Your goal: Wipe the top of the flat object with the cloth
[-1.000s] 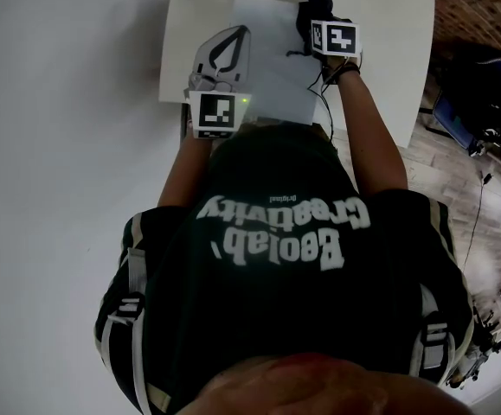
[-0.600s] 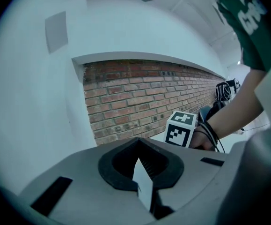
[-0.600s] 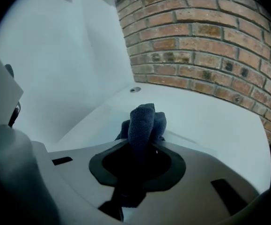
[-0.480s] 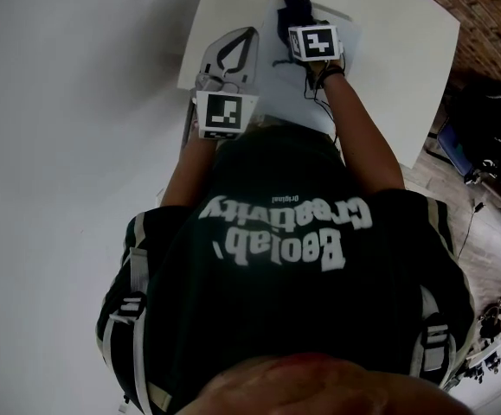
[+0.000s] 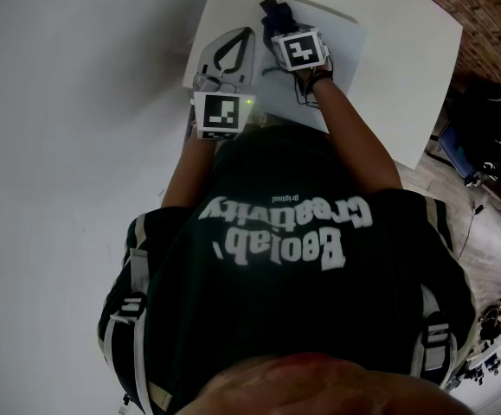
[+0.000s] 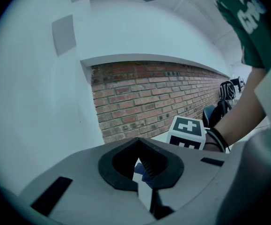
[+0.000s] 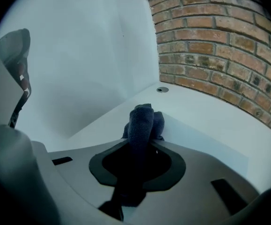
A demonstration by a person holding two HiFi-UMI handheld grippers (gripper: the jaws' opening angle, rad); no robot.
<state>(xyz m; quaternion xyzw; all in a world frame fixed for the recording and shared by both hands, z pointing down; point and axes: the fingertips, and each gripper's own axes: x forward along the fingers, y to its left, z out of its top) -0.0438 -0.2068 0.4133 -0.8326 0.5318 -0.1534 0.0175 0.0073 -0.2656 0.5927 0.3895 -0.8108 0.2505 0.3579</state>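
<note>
Seen from above, a person leans over a white table (image 5: 410, 67) with a gripper in each hand. The right gripper (image 5: 272, 13) has its jaws clamped on a dark blue cloth (image 5: 270, 9). In the right gripper view the cloth (image 7: 142, 122) stands bunched up between the jaws and pokes out past their tips, with its front end down on the pale surface just ahead of them. A pale sheet (image 5: 341, 67) lies flat on the table beneath this gripper and stretches away to its right. The left gripper (image 5: 248, 35) sits just beside the right one, on its left, at the sheet's left edge. Its jaws are pinched almost together, and in the left gripper view a thin white edge (image 6: 143, 187), apparently the sheet's, sits between them. Beyond the left gripper's tips are the right gripper's marker cube (image 6: 187, 131) and a brick wall (image 6: 163, 97).
</note>
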